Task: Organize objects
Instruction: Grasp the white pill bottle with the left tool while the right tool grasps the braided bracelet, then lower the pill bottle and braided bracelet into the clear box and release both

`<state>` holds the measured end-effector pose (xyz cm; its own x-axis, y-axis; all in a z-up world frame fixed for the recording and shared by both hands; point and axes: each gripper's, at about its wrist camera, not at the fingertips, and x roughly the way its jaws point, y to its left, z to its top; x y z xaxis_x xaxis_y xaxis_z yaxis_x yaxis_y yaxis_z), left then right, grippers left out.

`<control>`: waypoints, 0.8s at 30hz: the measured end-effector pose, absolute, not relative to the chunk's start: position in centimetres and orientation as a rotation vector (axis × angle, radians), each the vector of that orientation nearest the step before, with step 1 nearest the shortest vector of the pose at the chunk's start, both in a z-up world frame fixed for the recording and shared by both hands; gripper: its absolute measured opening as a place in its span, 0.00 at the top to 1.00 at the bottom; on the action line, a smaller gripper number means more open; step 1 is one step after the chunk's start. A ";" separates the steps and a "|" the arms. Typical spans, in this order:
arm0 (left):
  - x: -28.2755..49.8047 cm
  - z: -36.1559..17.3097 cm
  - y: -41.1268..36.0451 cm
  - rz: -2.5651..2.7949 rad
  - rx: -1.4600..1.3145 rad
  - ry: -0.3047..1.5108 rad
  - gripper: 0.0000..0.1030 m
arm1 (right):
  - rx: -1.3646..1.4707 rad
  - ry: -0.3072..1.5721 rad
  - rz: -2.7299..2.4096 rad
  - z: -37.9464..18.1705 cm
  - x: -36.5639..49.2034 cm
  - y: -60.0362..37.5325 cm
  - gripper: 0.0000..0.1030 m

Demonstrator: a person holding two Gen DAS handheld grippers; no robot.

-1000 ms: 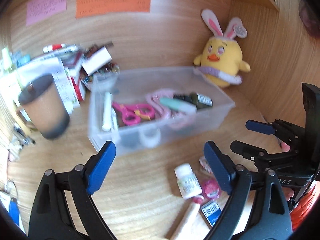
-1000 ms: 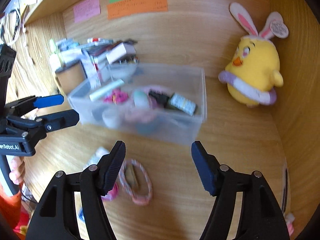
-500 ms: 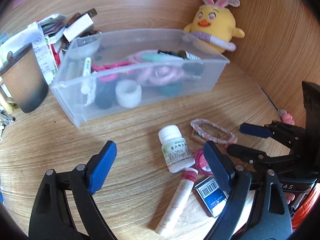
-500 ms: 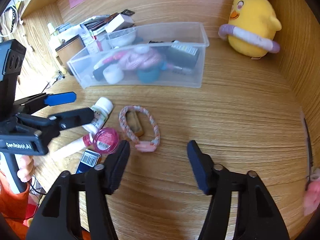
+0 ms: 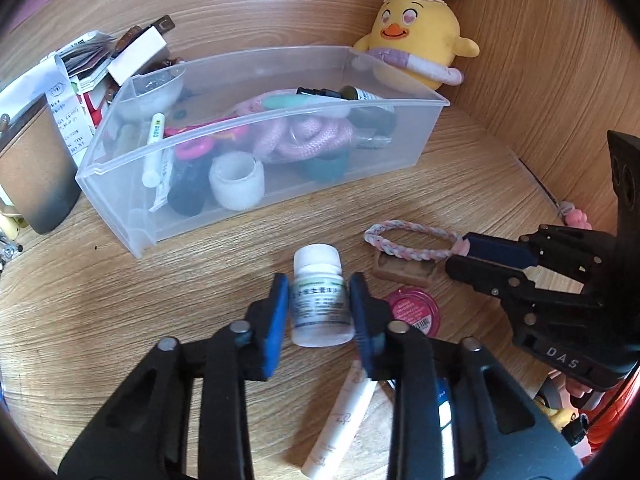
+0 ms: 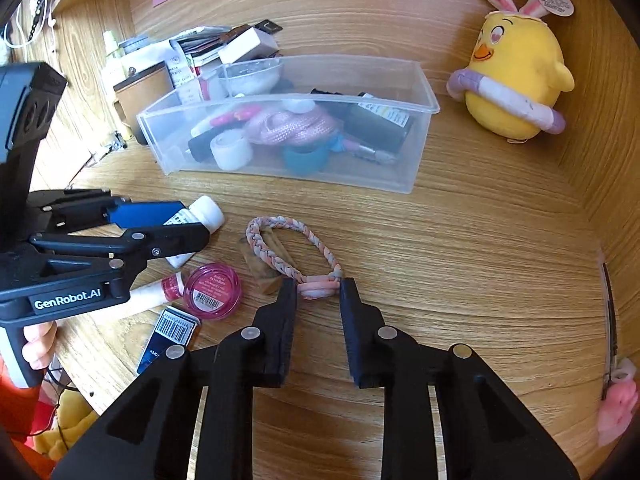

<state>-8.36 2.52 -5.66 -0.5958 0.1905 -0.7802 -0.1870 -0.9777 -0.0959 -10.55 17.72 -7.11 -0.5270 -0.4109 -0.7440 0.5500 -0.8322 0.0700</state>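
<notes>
The left hand-held gripper (image 5: 318, 304) is closing, and its 2 blue pads press the sides of a white bottle (image 5: 319, 294) lying on the desk (image 5: 100, 320). The right hand-held gripper (image 6: 318, 292) is closing around the pink end of a braided band (image 6: 294, 250). A clear box (image 6: 416, 148) sits beyond both.

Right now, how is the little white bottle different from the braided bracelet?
The white bottle is a hard, solid tube with a cap and label; the braided bracelet is a soft open loop of pink and pale cord. The bottle lies alone on the desk; the bracelet lies partly over a small brown block. The left gripper is closing around the bottle, the right gripper around the bracelet's pink end. Both lie outside the clear bin.
</notes>
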 end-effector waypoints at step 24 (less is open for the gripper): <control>-7.8 1.4 -0.7 2.827 -1.008 -0.119 0.72 | 0.825 0.095 -2.471 0.6 -10.8 19.6 0.81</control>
<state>-7.78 -0.67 1.36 -0.7662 0.1559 -0.6234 -0.1029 -0.9874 -0.1204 -10.80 19.56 0.58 -0.6740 -0.4619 -0.5765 0.5046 -0.8579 0.0973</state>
